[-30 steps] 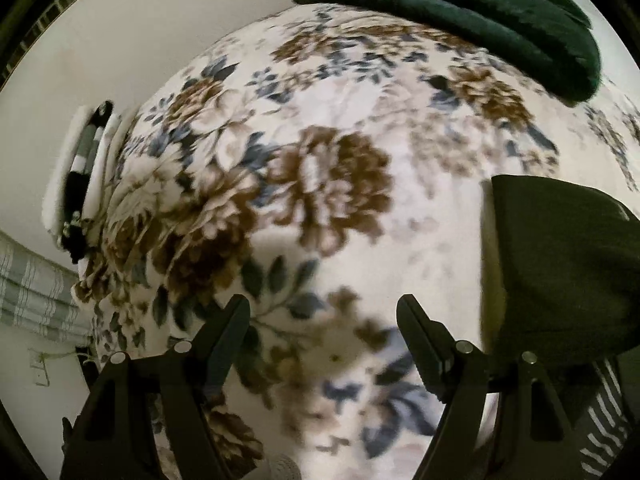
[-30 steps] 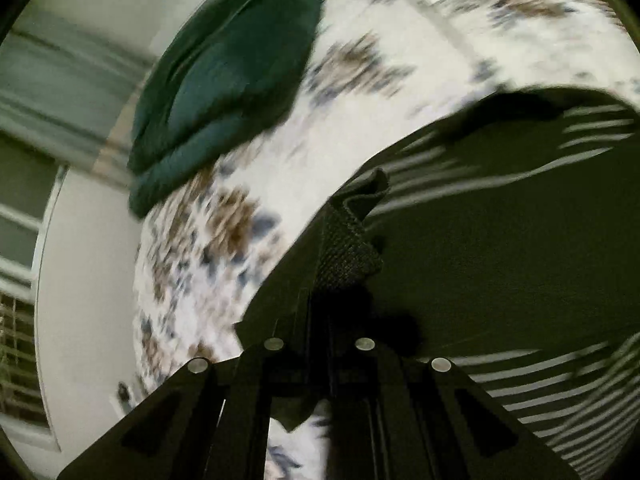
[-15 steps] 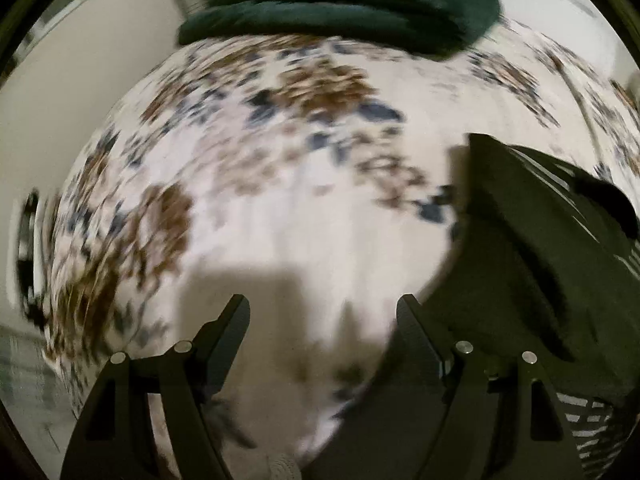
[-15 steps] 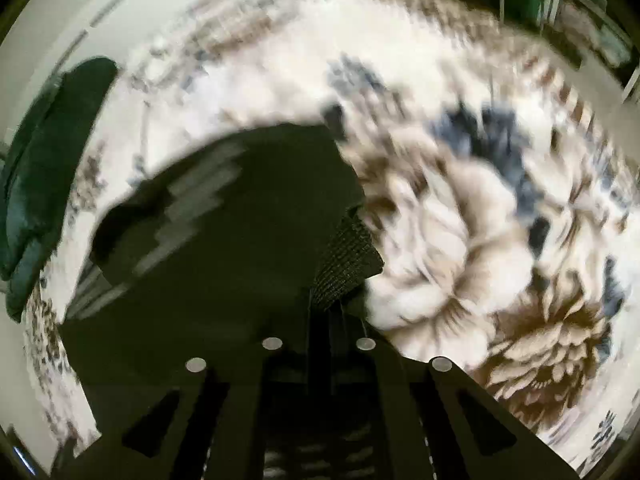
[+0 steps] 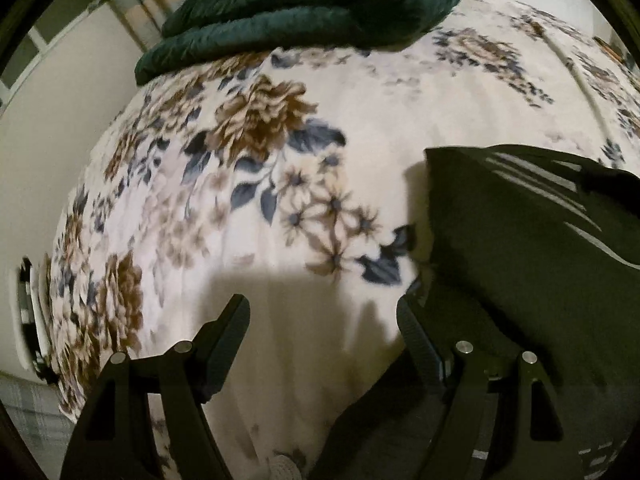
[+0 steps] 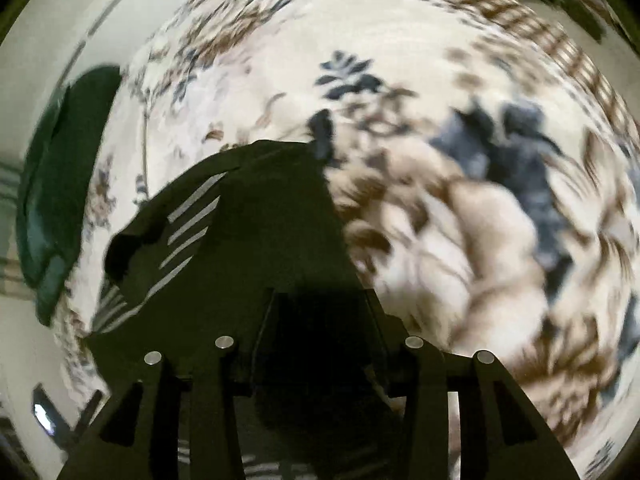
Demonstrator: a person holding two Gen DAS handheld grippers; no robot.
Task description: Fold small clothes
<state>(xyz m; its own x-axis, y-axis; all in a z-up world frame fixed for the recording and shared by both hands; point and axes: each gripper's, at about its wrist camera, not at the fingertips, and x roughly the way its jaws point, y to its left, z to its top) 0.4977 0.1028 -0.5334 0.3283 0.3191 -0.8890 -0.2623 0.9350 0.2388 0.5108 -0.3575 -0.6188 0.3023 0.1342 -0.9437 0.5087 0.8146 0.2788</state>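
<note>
Both wrist views look closely down, sharing the floral blanket (image 5: 248, 184) and dark garment (image 6: 248, 240).

Garment (image 5: 520, 264) on blanket (image 5: 248, 184), cushion (image 5: 312, 4) behind

One striped garment (image 5: 532, 264), one green cushion (image 5: 312, 4).

left tongs (image 5: 322, 316) – black, silver screws | right tongs (image 6: 320, 312) – same
</note>
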